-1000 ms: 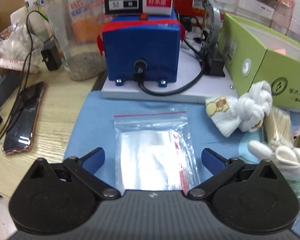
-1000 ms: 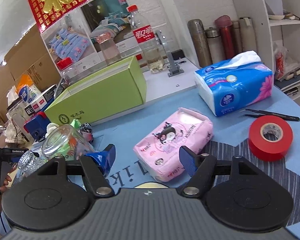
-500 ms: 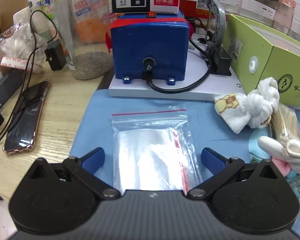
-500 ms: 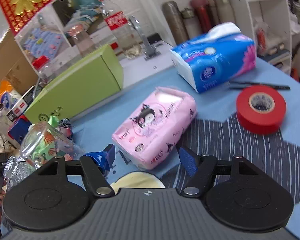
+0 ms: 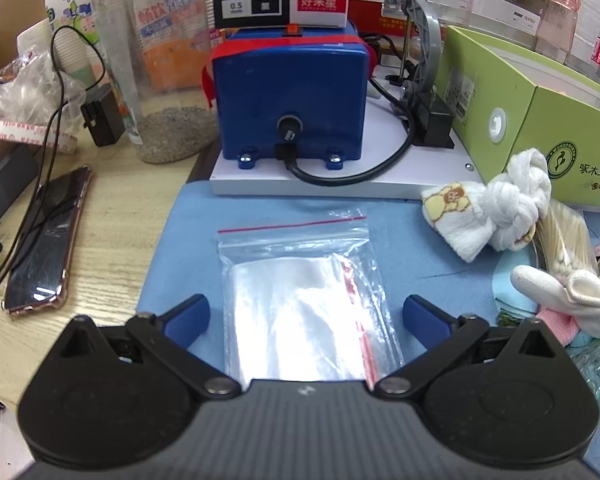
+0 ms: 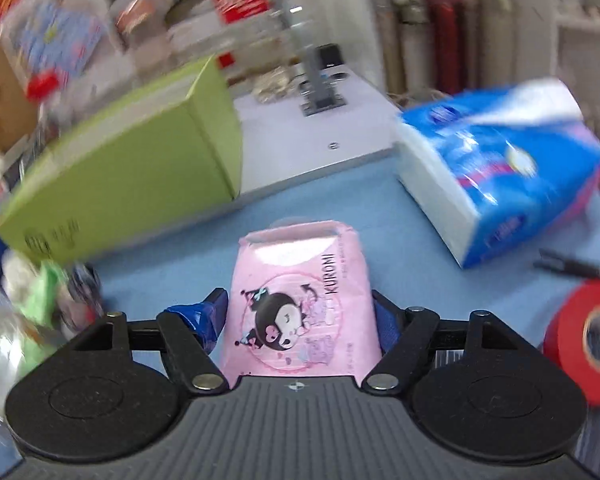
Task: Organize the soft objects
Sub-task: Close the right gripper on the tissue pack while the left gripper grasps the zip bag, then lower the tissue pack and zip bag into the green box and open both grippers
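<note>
In the left wrist view a clear zip bag [image 5: 300, 292] with a red seal line lies flat on the blue mat [image 5: 180, 248]. My left gripper [image 5: 306, 316] is open, one blue finger on each side of the bag's near half, neither touching it. In the blurred right wrist view a pink Kuromi tissue pack [image 6: 300, 300] fills the gap of my right gripper [image 6: 300, 316]. Its jaws are opening, and the blue fingertips [image 6: 208, 316] sit close against the pack's sides without visibly squeezing it. A knotted white towel [image 5: 496, 208] and a white plush toy [image 5: 568, 292] lie to the right of the bag.
Behind the bag stands a blue machine [image 5: 292, 96] on a white base, with a green box [image 5: 540, 120] to its right. On the wooden desk at left lie a phone [image 5: 48, 236] and a clear jar [image 5: 160, 60]. A blue tissue pack [image 6: 500, 168] and red tape roll [image 6: 580, 336] are right of the pink pack.
My right gripper swung and moved onto the pink pack, which now lies lengthwise between its fingers; the view has blurred. The left gripper and the zip bag have stayed put.
</note>
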